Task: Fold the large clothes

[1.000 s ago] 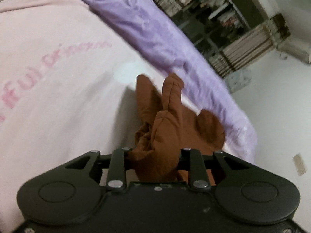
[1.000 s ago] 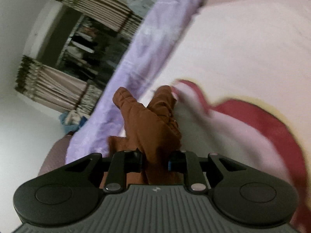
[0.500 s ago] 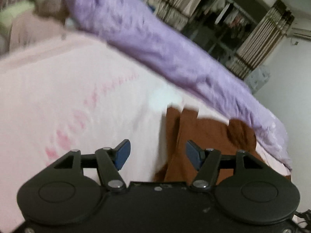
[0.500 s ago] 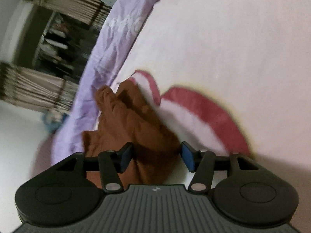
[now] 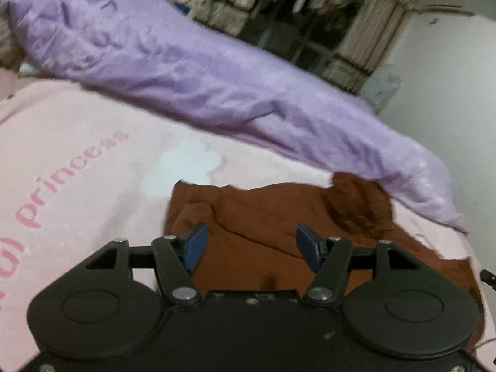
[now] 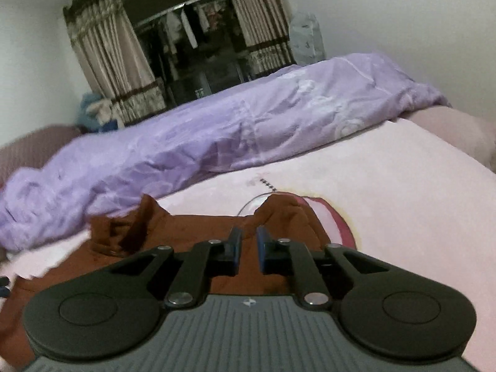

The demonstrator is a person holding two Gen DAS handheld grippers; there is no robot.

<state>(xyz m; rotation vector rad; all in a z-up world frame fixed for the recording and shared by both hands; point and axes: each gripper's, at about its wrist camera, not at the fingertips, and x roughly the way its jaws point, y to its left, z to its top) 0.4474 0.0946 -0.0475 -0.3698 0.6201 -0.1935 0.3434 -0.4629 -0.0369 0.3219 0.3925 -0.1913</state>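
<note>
Pink bedding (image 5: 93, 130) covers the bed, with a rumpled purple quilt (image 5: 192, 71) along its far side. Only the left view shows pink lettering reading "princess" (image 5: 71, 176) at 9 o'clock; only the right view shows a red print (image 6: 338, 220) at 2 o'clock. A brown garment (image 5: 263, 223) lies flat beneath both tools. The left gripper (image 5: 251, 245) gapes wide, empty; the right gripper (image 6: 248, 248) stands narrow, gripping nothing.

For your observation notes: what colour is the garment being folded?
Rusty brown garment, clearest in the left wrist view.
</note>
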